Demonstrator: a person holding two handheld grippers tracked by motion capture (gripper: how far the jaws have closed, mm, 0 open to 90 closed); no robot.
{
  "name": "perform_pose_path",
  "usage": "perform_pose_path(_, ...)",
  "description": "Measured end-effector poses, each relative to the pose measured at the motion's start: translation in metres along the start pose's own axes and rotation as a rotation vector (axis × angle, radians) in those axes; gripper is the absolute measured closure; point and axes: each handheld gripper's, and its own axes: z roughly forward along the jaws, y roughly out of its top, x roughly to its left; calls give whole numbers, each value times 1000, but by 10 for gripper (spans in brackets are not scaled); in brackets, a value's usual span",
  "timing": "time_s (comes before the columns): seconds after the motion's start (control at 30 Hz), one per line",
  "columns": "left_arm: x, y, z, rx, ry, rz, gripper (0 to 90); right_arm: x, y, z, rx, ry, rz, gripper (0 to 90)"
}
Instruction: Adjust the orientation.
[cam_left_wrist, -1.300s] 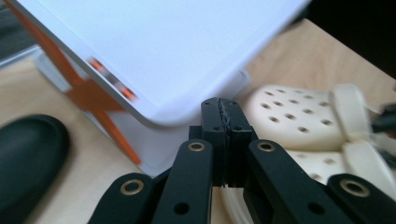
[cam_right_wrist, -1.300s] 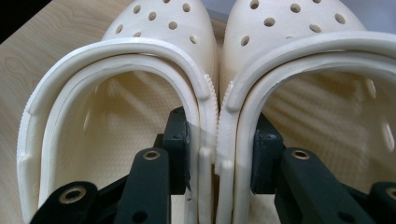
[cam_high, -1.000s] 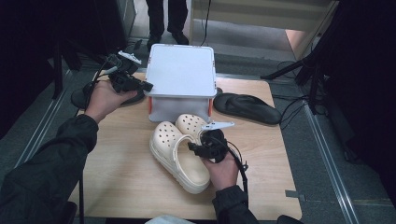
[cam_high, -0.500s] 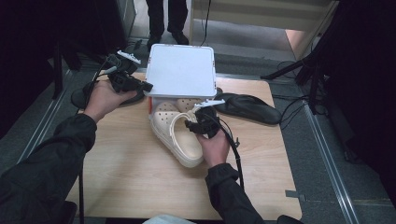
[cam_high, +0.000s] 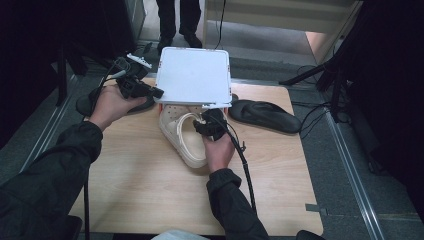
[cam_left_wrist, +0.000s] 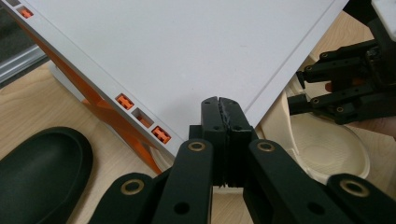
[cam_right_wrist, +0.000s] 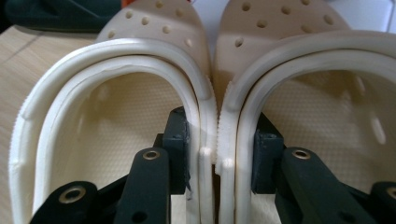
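A: Wood table mid-frame, dark floor round it. Upper left of the high view: black shoe behind the left hand, just left of the box.

B: Left gripper?

A: Jaws fully together on the lid's left edge. In the left gripper view the fingertips pinch the white panel's rim, lid tilted up off the orange-trimmed box. My read: it props the lid so the opening under it stays clear.

B: Clogs?

A: Cream pair at centre, toes under the raised lid, heels on the table toward the person. Right gripper is on them at mid width. Right gripper view: one jaw inside each clog, the two inner walls squeezed together between the pads. One grip carries both, which explains the hold.

B: Right side?

A: Second black shoe flat on the table, right of the box, untouched.

B: Stage?

A: I'd judge the pair is going into the box; not seated yet.
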Motion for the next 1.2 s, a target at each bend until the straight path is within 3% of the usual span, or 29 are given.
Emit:
perform_pose_path(0.27, -1, 1, 1, -1, 2, 0, 900, 2, 0, 6, -7, -40, 4, 668)
perform_pose_path(0.4, -2, 1, 1, -1, 3, 1, 900, 3, 0, 11, -30, -55, 31, 664)
perform_pose_path(0.6, -2, 0, 1, -2, 3, -1, 900, -1, -1, 9, -11, -25, 51, 635)
perform_pose_path(0.73, -2, 0, 1, -2, 6, -1, 900, 1, -2, 4, 3, -3, 30, 572)
perform_pose_path(0.93, -3, 1, 2, 0, 9, -3, 900, -2, 0, -22, -27, 27, 25, 547)
perform_pose_path(1.03, -3, 1, 2, -1, 13, -5, 900, -4, -4, -38, -35, 39, 16, 591)
perform_pose_path(1.2, -3, 1, 2, -1, 13, -7, 900, -4, -26, -67, -49, 88, -16, 855)
